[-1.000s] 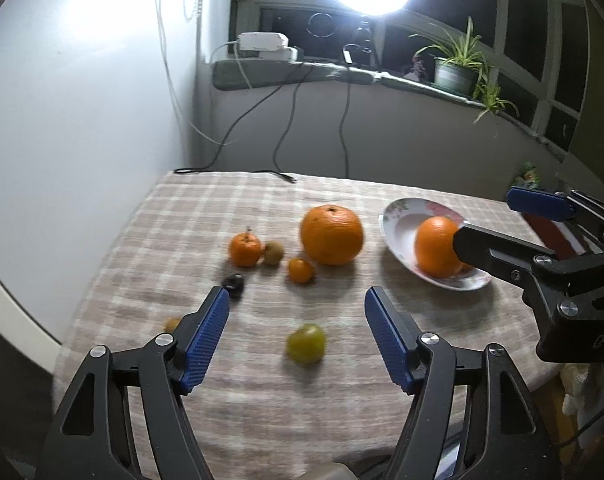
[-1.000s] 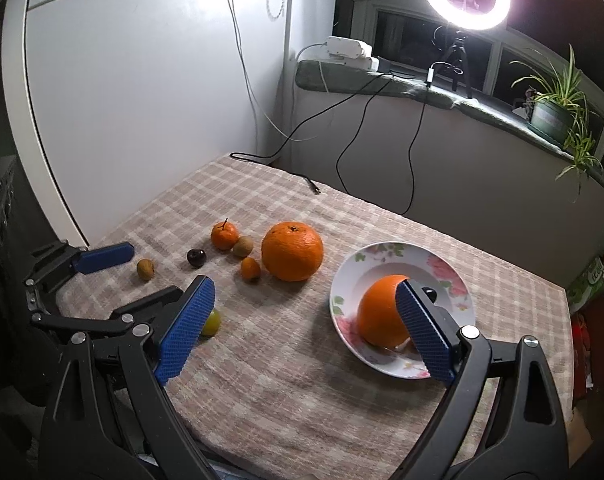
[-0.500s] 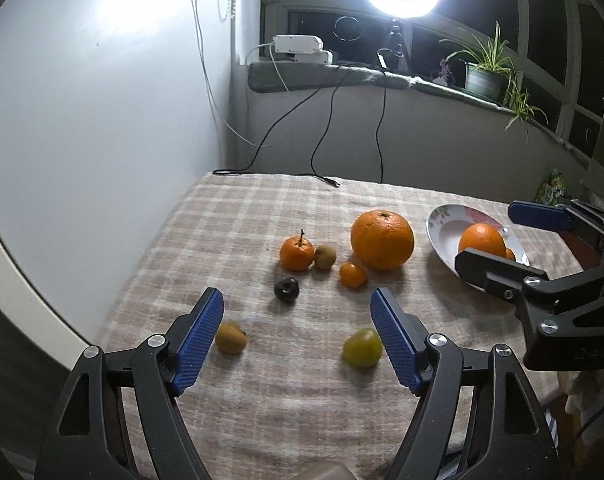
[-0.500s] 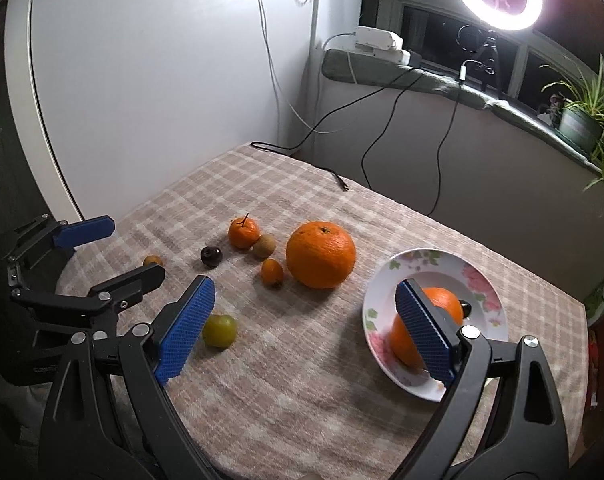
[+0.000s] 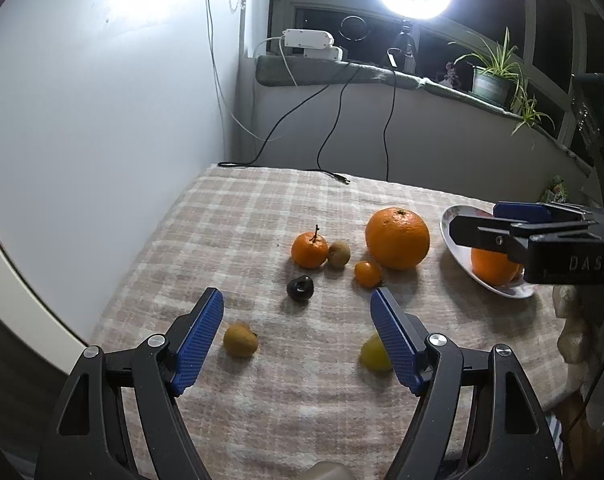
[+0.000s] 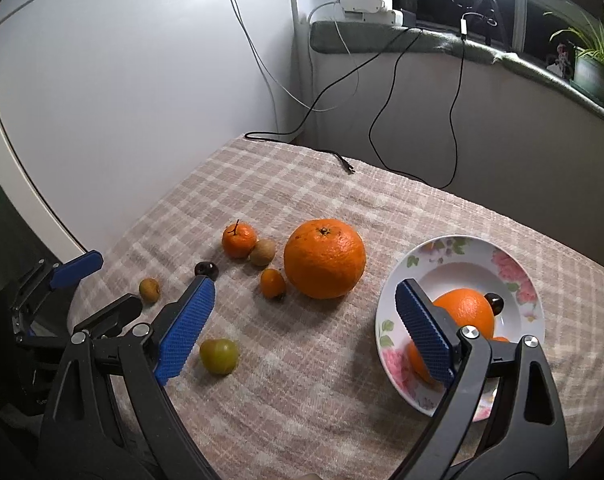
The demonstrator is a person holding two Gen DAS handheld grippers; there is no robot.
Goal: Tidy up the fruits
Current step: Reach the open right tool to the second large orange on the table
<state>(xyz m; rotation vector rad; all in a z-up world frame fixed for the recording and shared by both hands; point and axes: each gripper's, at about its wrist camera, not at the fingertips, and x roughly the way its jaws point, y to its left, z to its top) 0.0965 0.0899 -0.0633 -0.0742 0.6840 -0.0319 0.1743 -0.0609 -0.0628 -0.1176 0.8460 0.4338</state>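
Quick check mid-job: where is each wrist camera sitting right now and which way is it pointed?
Left wrist: on the left tongs, low at the table's near edge, facing the window wall across the checked cloth; own blue fingers frame a brown fruit, and the right tongs show at the right.
Right wrist: on the right tongs, higher, looking down at the plate holding an orange; the left tongs show at the left.
Shared: large orange, green fruit, plate.

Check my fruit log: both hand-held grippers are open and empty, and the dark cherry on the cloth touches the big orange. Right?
Not quite. In the right wrist view, the dark cherry lies apart from the big orange, nearer the left hand-held gripper. Both grippers, including the right hand-held gripper, are open and empty.
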